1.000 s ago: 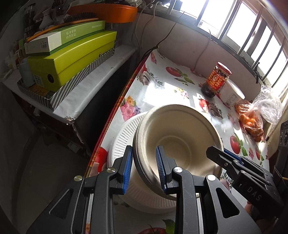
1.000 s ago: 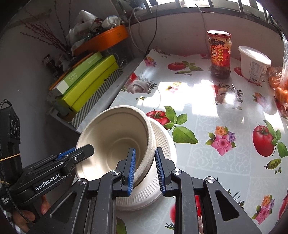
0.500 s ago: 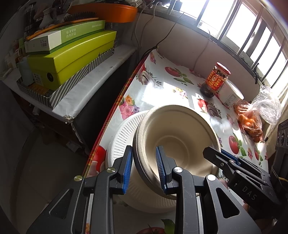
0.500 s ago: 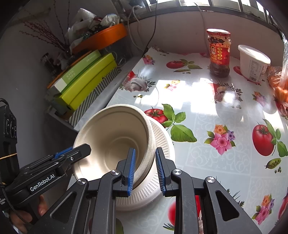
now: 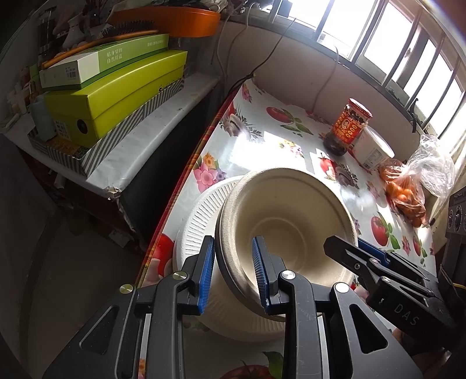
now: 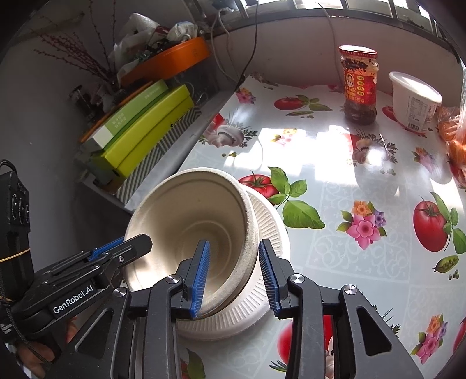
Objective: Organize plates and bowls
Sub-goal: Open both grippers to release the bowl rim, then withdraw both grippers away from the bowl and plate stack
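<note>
A stack of beige paper bowls point(image 5: 287, 221) sits tilted on a stack of white ribbed plates point(image 5: 198, 221) near the table's left edge. My left gripper point(image 5: 233, 271) straddles the bowls' near-left rim, jaws slightly apart with small gaps to the rim. In the right wrist view the bowls point(image 6: 189, 221) rest on the plates point(image 6: 271, 221). My right gripper point(image 6: 234, 274) straddles the bowls' right rim with its jaws open wide. The left gripper point(image 6: 128, 247) shows at the bowls' left rim there.
A red-labelled sauce jar point(image 6: 359, 84), a white tub point(image 6: 413, 102) and a bag of oranges point(image 5: 407, 192) stand at the back of the floral tablecloth point(image 6: 364, 175). Green boxes point(image 5: 116, 87) and an orange tray point(image 5: 169, 20) lie on a shelf to the left.
My right gripper's jaws have opened and let go of the bowl rim. My left gripper's jaws have widened slightly. The bowls stay on the plates.
</note>
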Tool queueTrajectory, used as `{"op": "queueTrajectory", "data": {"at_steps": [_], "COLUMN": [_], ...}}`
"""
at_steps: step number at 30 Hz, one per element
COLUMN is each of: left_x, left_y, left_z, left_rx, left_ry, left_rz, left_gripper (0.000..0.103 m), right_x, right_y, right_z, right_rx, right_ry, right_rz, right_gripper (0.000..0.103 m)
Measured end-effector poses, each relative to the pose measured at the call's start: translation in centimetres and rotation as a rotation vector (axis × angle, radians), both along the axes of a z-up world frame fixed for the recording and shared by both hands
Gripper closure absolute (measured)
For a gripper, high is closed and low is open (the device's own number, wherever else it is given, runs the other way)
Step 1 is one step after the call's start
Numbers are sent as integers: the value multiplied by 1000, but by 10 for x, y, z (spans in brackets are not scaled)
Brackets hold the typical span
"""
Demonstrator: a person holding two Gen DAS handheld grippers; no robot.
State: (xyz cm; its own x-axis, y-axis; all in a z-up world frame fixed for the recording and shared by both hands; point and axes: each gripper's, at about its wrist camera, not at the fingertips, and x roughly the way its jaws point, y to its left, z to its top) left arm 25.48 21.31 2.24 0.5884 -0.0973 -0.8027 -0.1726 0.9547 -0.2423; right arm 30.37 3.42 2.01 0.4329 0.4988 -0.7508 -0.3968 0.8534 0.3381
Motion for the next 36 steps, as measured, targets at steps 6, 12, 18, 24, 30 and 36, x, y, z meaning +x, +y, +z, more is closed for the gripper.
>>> {"op": "queueTrajectory", "data": {"at_steps": [6,12,18,24,30,36], "left_x": [-5,-13,-24,-43,-67,-94], "left_y": [-3,-5,-9,-17,-29,-41], "left_z": [5,15,24,37,38,25], "left_rx": [18,29,34,46,67,72], "left_ry": [-13,-46,-67,-115,-131,-117], "left_rz": [2,3,2,0,-8,-11], "left_gripper": [74,61,61,61,61,61], "right_x": [-4,-10,-20,-36,-55,-71], "right_y": [0,-1,-4,-9,-20,-35], "right_z": [4,9,17,26,30,21], "right_rx": [8,12,21,19,4,-26], "right_ry": [-17,-37,-62,-101,-134,-135], "right_rz": [8,13,18,24,29,17], "right_gripper": [60,56,56,55,50,48]}}
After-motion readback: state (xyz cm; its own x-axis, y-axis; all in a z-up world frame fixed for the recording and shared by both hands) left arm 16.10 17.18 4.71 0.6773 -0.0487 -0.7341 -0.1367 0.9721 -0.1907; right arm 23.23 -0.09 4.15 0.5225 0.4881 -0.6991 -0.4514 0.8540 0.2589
